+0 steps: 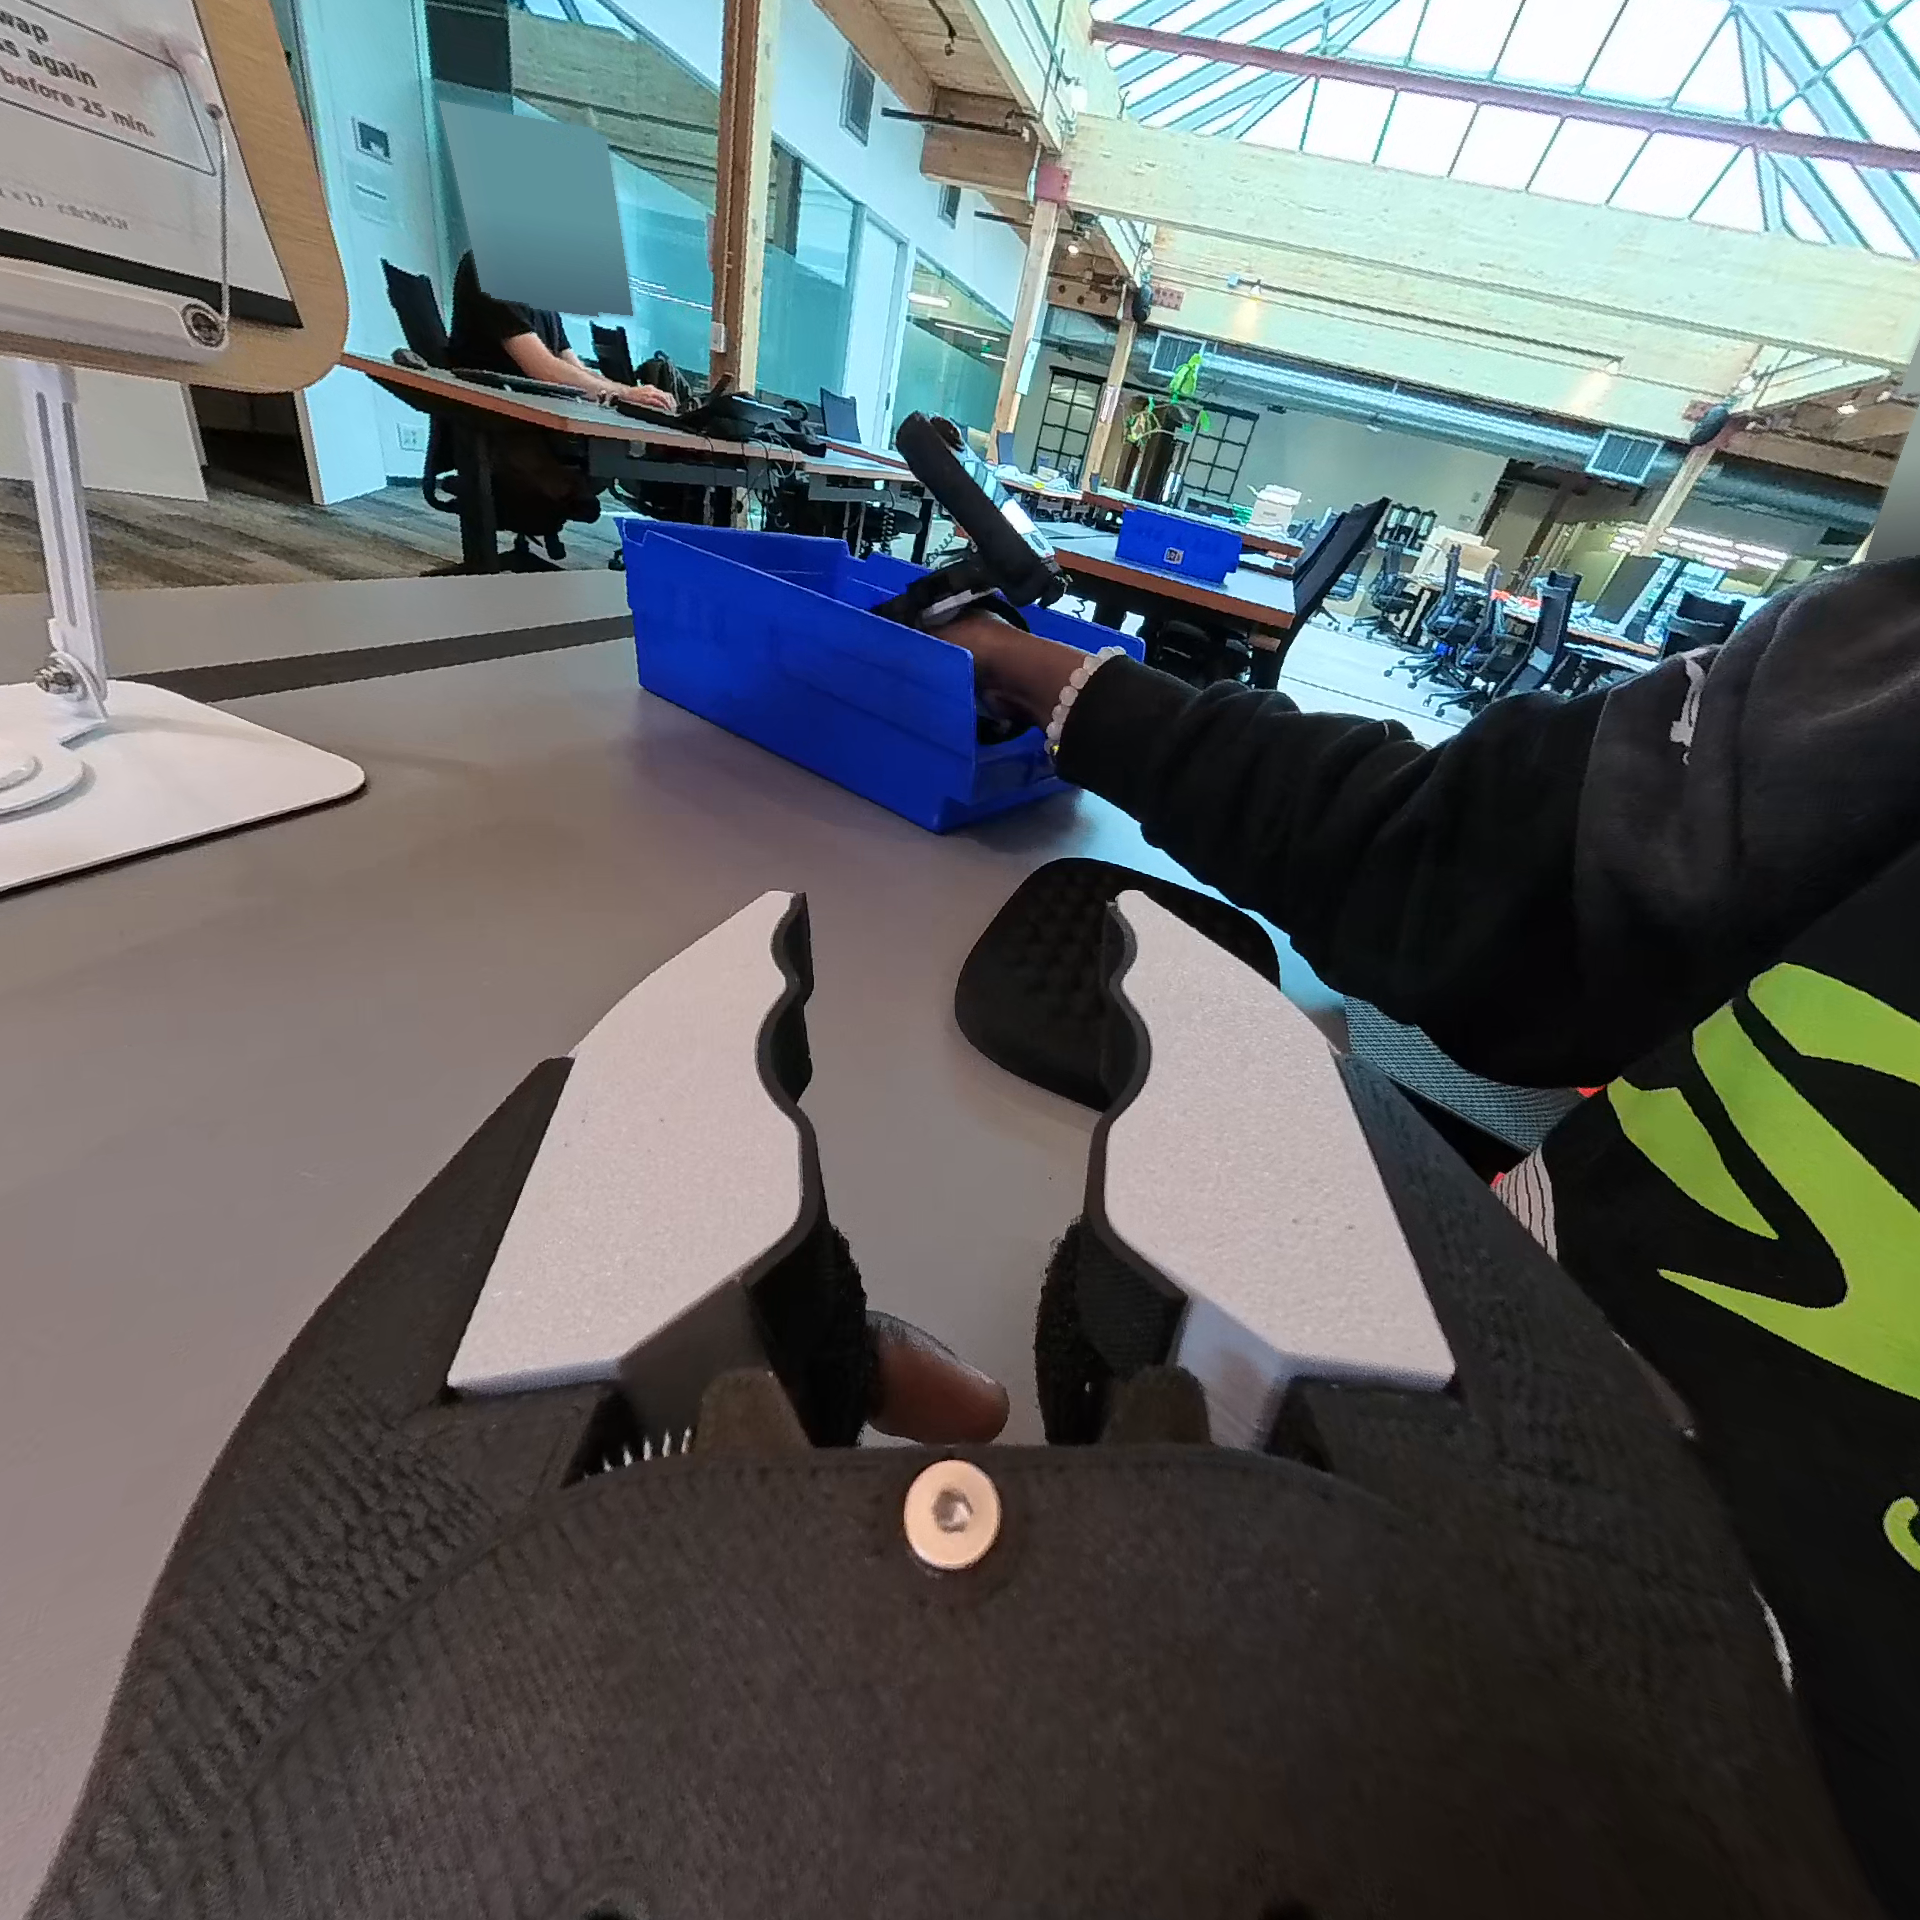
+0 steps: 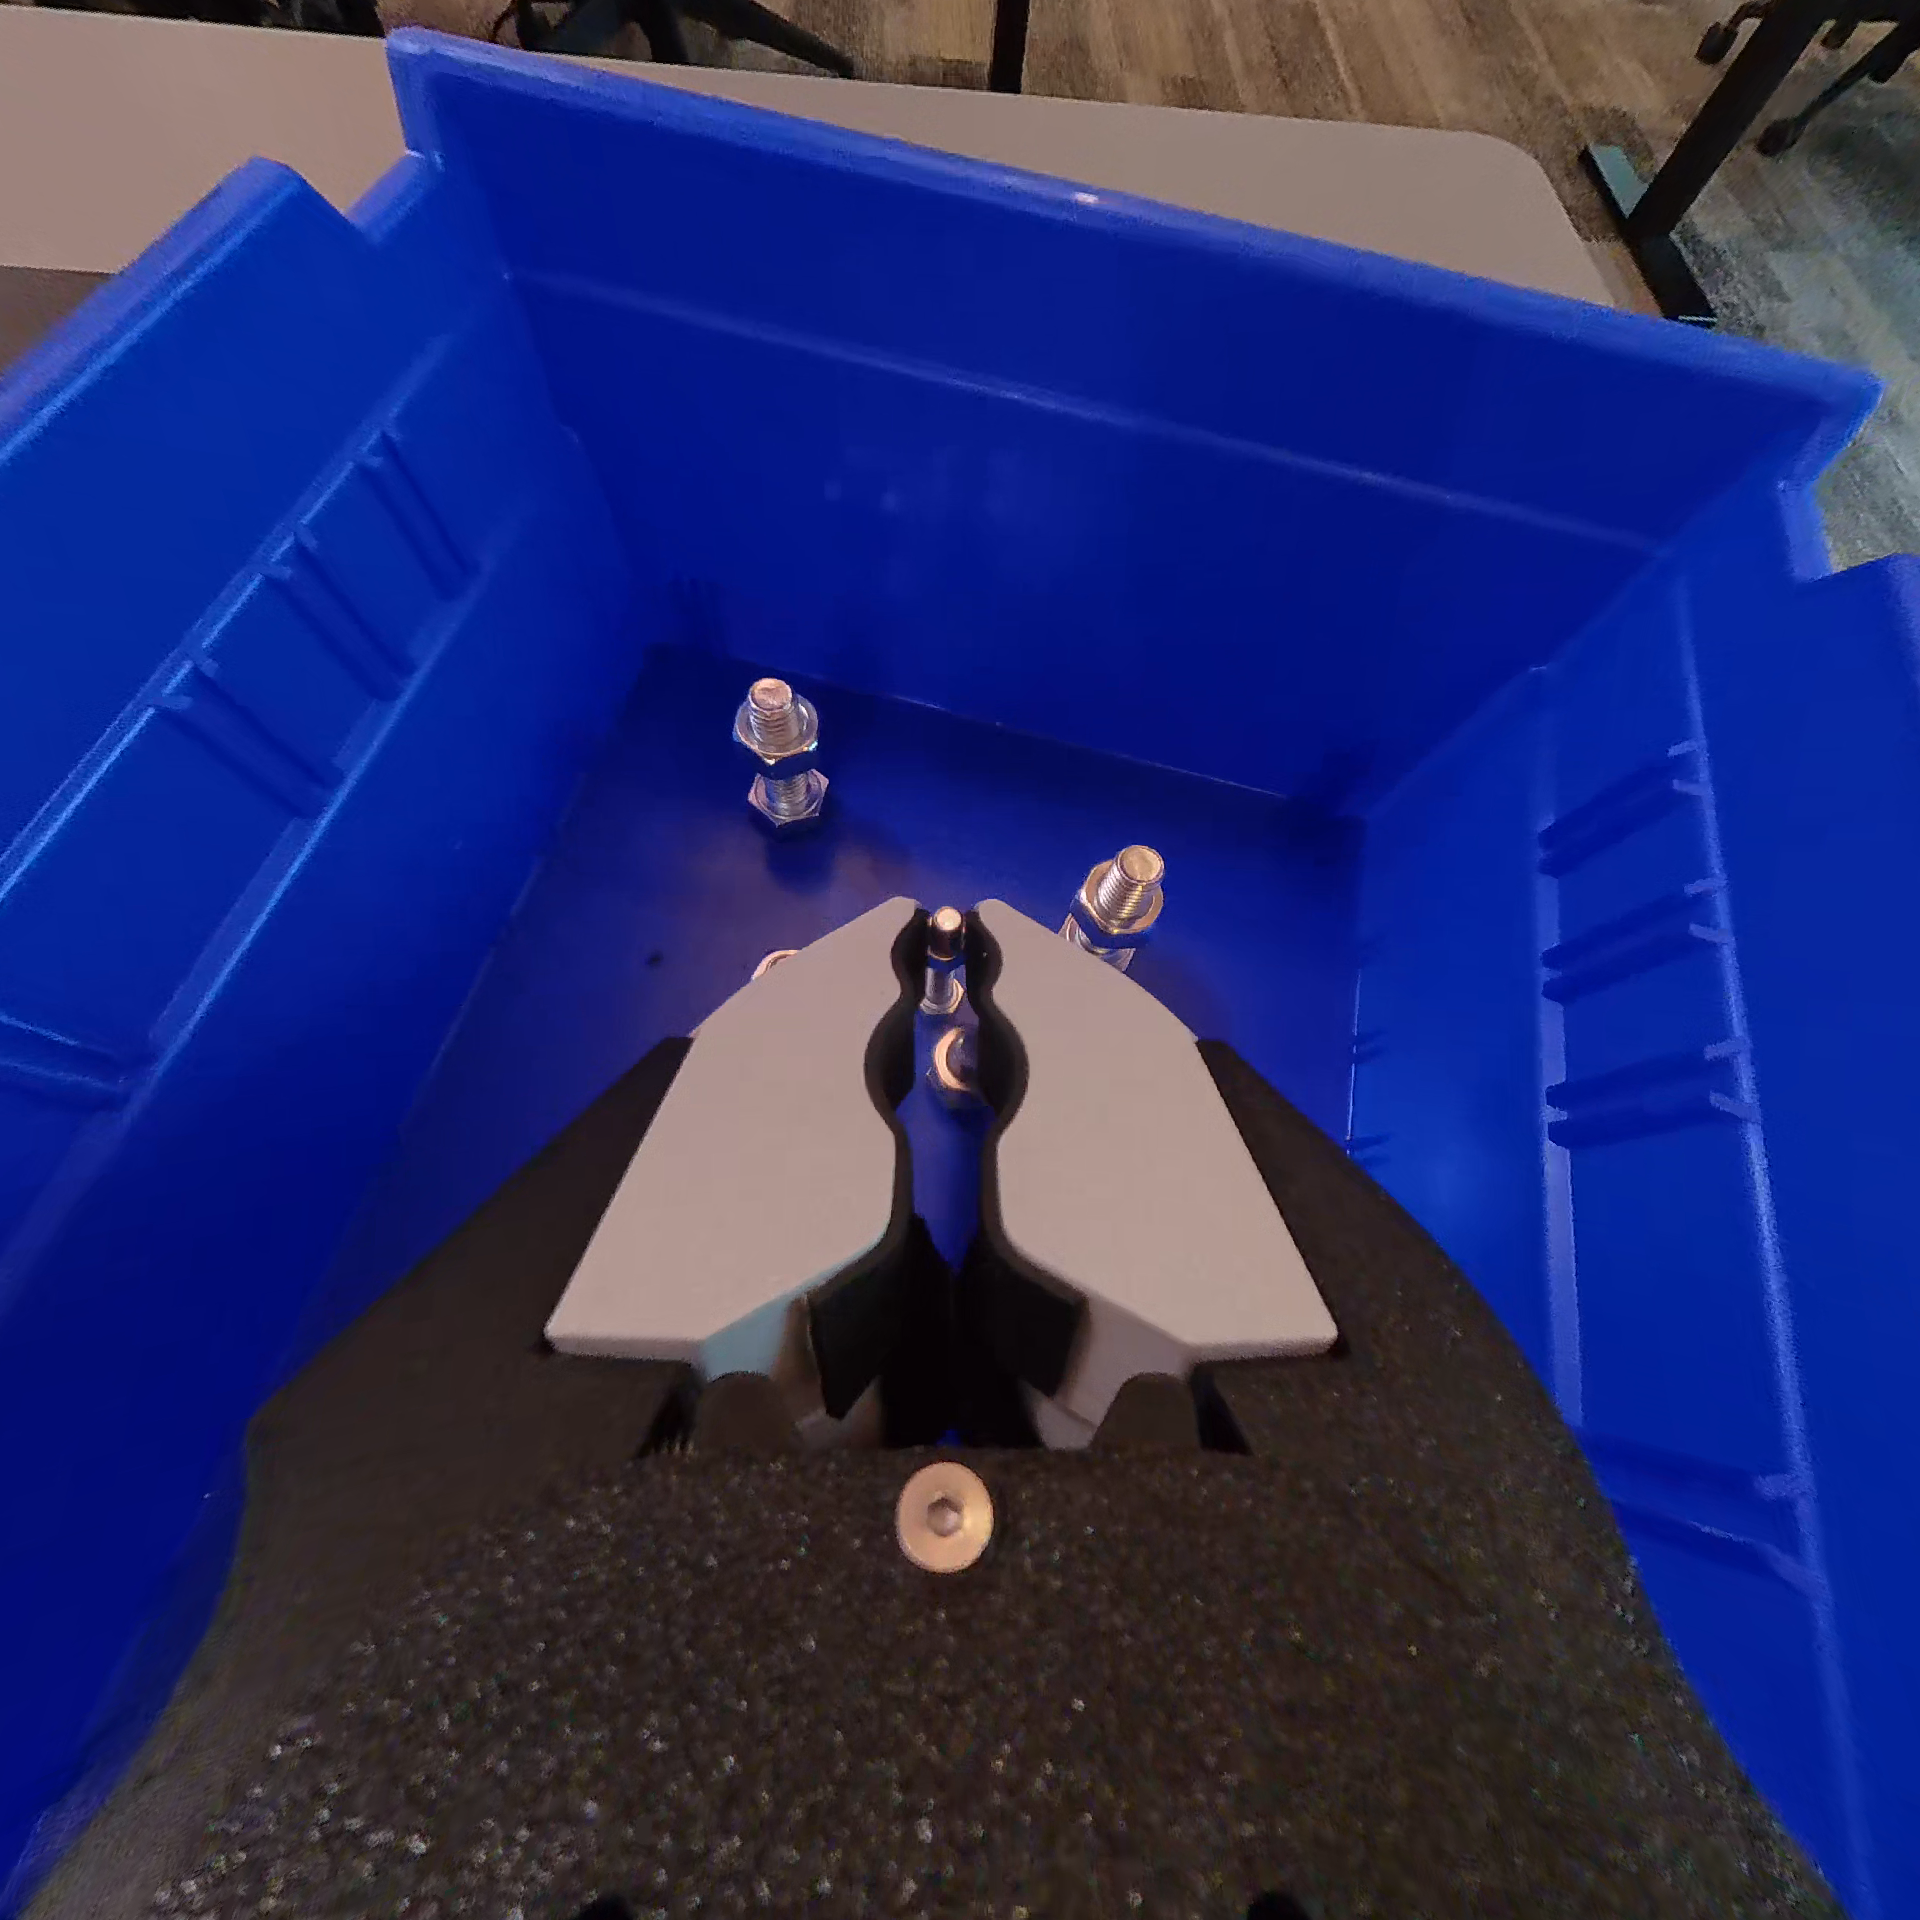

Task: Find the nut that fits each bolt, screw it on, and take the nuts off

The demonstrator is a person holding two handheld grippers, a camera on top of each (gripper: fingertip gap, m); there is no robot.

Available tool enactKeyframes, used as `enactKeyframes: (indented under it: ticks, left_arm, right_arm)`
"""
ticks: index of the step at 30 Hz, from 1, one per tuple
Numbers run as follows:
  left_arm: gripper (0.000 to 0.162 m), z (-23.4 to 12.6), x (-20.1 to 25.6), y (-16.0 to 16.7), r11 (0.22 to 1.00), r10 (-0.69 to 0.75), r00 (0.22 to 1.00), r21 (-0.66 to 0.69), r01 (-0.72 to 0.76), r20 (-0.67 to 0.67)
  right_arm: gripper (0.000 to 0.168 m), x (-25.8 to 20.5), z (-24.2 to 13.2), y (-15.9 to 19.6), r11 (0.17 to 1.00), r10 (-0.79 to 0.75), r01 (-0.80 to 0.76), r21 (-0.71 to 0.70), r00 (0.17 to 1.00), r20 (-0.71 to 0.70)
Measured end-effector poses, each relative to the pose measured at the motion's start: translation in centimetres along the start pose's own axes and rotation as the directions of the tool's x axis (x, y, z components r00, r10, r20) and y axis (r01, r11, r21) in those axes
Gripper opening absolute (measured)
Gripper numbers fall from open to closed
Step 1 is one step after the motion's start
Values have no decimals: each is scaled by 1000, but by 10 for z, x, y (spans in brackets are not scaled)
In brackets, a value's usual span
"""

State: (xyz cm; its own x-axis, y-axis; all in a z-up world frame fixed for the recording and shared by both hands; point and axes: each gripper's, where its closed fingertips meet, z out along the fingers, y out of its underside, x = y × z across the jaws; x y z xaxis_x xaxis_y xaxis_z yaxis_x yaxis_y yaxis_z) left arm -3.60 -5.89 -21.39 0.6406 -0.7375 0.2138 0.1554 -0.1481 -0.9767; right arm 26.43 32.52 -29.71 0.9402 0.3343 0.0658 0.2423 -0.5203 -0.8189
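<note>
Left tool (image 1: 961, 940) jaws apart, level; right tool (image 2: 948, 920) nearly closed, angled downward

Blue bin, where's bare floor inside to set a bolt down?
Bare floor in the blue bin runs along its right wall. Crowded mid-floor: the right gripper is shut on a thin bolt, with larger bolts at back left and right.
</note>
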Motion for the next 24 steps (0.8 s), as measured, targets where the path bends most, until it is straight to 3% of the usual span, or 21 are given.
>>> enactKeyframes:
  ticks: [5, 7, 10, 12, 14, 18, 22, 24]
  left_arm:
    - [53, 0, 0, 0, 1000, -1, 1000, -1, 1, 0]
    - [54, 0, 0, 0, 1000, -1, 1000, -2, 1, 0]
    - [53, 0, 0, 0, 1000, -6, 1000, -4, 6, -1]
    - [53, 1, 0, 1, 1000, -10, 1000, -7, 10, -5]
    - [53, 1, 1, 1, 1000, -3, 1000, -10, 3, -7]
    - [53, -3, 4, -5, 1000, 31, 999, -2, -31, 11]
    - [47, -22, 9, -44, 999, 0, 1000, 47, 0, 0]
    - [45, -39, 7, -74, 997, 20, 1000, 72, -21, 10]
  right_arm:
    - [18, -3, -11, -13, 998, 15, -15, 58, 1000, 1]
    - [32, -5, -29, -26, 993, 41, -39, 115, 999, -16]
    - [65, -25, -83, -55, 965, 80, -74, 251, 997, -14]
    - [75, -55, -129, -72, 926, 43, -51, 374, 999, 30]
    - [74, -99, -175, -80, 872, -32, -33, 489, 992, 123]
    - [64, -204, -237, -48, 798, -240, -45, 601, 891, 386]
    - [64, -275, -235, 15, 834, -378, 8, 552, 736, 562]
    - [64, -287, -225, 32, 846, -390, 31, 532, 716, 579]
